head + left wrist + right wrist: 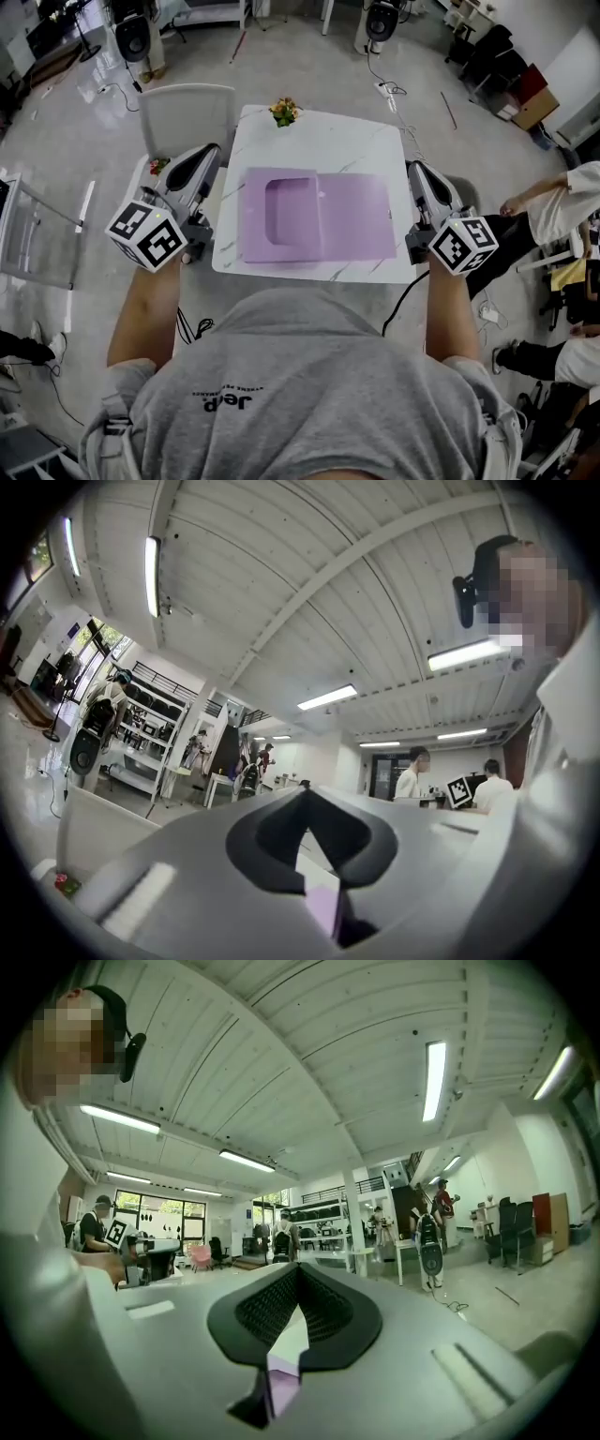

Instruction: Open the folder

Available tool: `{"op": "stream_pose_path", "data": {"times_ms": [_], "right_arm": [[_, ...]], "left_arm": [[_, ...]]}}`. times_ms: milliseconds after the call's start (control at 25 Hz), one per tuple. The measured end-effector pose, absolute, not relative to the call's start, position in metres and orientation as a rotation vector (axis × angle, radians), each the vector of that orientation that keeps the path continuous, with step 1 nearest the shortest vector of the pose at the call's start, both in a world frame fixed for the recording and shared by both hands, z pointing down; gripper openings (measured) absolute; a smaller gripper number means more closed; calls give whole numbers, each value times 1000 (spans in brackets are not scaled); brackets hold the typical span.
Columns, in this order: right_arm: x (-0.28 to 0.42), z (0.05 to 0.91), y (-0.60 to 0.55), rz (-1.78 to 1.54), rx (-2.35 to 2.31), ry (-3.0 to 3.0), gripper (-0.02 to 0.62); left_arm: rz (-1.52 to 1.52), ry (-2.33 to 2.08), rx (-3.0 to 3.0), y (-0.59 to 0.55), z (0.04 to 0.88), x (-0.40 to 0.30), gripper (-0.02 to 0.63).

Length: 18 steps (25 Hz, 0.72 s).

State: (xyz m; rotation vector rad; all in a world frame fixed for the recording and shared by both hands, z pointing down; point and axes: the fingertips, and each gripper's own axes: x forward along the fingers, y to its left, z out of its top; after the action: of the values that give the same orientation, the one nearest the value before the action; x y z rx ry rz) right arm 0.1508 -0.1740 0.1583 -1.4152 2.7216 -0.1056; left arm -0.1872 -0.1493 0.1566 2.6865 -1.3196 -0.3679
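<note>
A purple folder [352, 220] lies flat on the white marble table [319, 141], and its left part carries a darker pocket-shaped panel [286, 214]. My left gripper [210, 153] hangs beside the table's left edge, apart from the folder. At the table's right edge is my right gripper [413, 169], also clear of the folder. Both point level, away from me. In the left gripper view the left gripper [305, 794] has its tips together with nothing between them, and a sliver of folder [323, 907] shows below. The right gripper [296, 1269] is likewise shut and empty above a sliver of folder [279, 1387].
A small flower pot [284, 112] stands at the table's far edge, with a white chair [187, 112] behind the far left corner. Seated people [562, 206] are close on the right. Speakers on stands and cables occupy the floor beyond.
</note>
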Motion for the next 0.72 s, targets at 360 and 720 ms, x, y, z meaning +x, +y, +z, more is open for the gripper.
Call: {"op": "stream_pose_path", "data": {"times_ms": [360, 720], "right_arm": [[143, 157, -187, -87, -1403, 2753, 2], [140, 162, -190, -73, -1412, 2780, 2]], "left_arm": [[-337, -1320, 2671, -153, 159, -185, 49], [-326, -1300, 2681, -152, 161, -182, 49]]}}
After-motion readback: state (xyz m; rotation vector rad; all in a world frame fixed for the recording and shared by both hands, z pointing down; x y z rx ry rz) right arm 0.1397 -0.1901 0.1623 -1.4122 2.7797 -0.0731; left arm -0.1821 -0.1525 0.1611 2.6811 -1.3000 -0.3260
